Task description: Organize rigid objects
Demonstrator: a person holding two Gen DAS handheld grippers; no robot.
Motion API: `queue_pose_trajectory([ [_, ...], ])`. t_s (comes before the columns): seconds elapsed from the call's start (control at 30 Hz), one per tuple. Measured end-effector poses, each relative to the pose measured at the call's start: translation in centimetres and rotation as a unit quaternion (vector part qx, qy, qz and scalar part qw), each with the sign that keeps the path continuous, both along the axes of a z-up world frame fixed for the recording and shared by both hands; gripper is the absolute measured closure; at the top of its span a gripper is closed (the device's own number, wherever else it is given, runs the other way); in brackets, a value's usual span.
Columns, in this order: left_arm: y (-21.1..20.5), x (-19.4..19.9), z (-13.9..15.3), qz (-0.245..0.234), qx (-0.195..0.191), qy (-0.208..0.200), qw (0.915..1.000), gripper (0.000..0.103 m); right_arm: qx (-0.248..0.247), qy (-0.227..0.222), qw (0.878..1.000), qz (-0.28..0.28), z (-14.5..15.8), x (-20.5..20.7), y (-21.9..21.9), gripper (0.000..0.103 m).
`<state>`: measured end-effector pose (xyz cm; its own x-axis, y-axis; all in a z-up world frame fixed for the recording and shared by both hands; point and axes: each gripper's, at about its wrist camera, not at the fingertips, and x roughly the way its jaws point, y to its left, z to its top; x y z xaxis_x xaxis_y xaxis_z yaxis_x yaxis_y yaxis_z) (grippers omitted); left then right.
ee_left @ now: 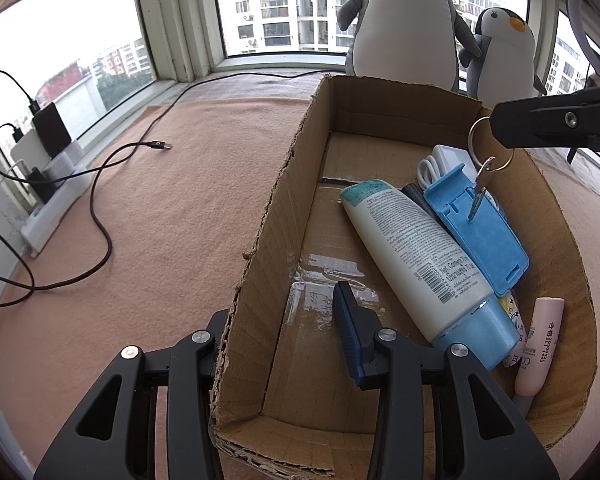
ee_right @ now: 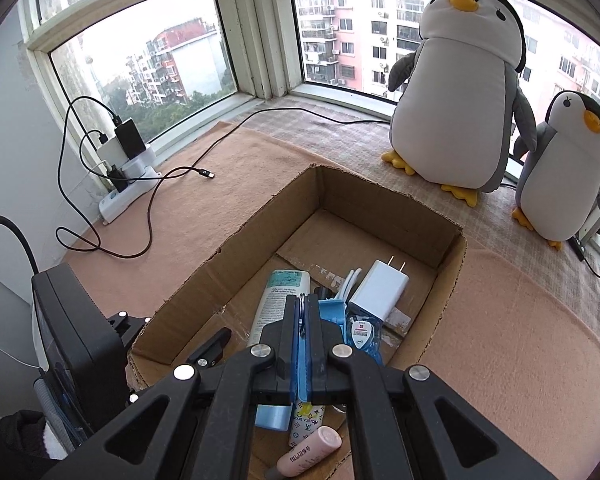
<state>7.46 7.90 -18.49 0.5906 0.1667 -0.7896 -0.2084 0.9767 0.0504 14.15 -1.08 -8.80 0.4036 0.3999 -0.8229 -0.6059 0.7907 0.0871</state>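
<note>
Right claw [ee_left: 496, 128]: pinched tight on the key ring [ee_left: 490, 146], high over the cardboard box [ee_left: 260, 240].
Key [ee_left: 478, 196]: hangs straight down from the ring, long way up and down, tip just above the blue case [ee_left: 476, 232].
Left claw [ee_left: 284, 328]: clamped on the box's near left wall, holding it steady.
Next move: I think the key only needs to go down and be let go.
Nearer hand: the right one.

Two plush penguins [ee_right: 456, 92] stand by the window [ee_right: 140, 64] on a peach blanket [ee_left: 172, 208], with a black cable [ee_left: 100, 200] trailing from a power strip [ee_right: 126, 194].
</note>
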Motion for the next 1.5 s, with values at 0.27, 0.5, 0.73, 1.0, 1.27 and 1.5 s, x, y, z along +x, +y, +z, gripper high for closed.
queue_pose_trajectory([
  [0.27,0.0,0.0,0.0,0.000,0.000,0.000,1.0000,0.064,-0.003,-0.019,1.000,-0.003,0.4,-0.2,-0.1,0.051],
  [0.5,0.0,0.0,0.0,0.000,0.000,0.000,1.0000,0.064,-0.007,-0.017,1.000,-0.007,0.3,-0.2,-0.4,0.051],
  [0.73,0.0,0.0,0.1,0.000,0.002,0.002,1.0000,0.064,-0.006,-0.013,1.000,-0.012,0.4,-0.3,-1.0,0.048],
  [1.0,-0.1,-0.3,0.2,-0.002,0.017,0.012,0.9998,0.062,0.003,-0.012,1.000,-0.028,0.9,-1.0,-2.9,0.045],
  [1.27,-0.7,-1.7,2.8,-0.006,0.023,-0.010,0.9997,0.050,0.025,-0.007,0.997,-0.066,1.5,-2.1,-6.5,0.044],
  [1.5,-3.0,-3.8,7.5,-0.030,0.027,-0.059,0.9974,0.035,0.046,-0.025,0.994,-0.091,3.5,-4.2,-9.8,0.037],
])
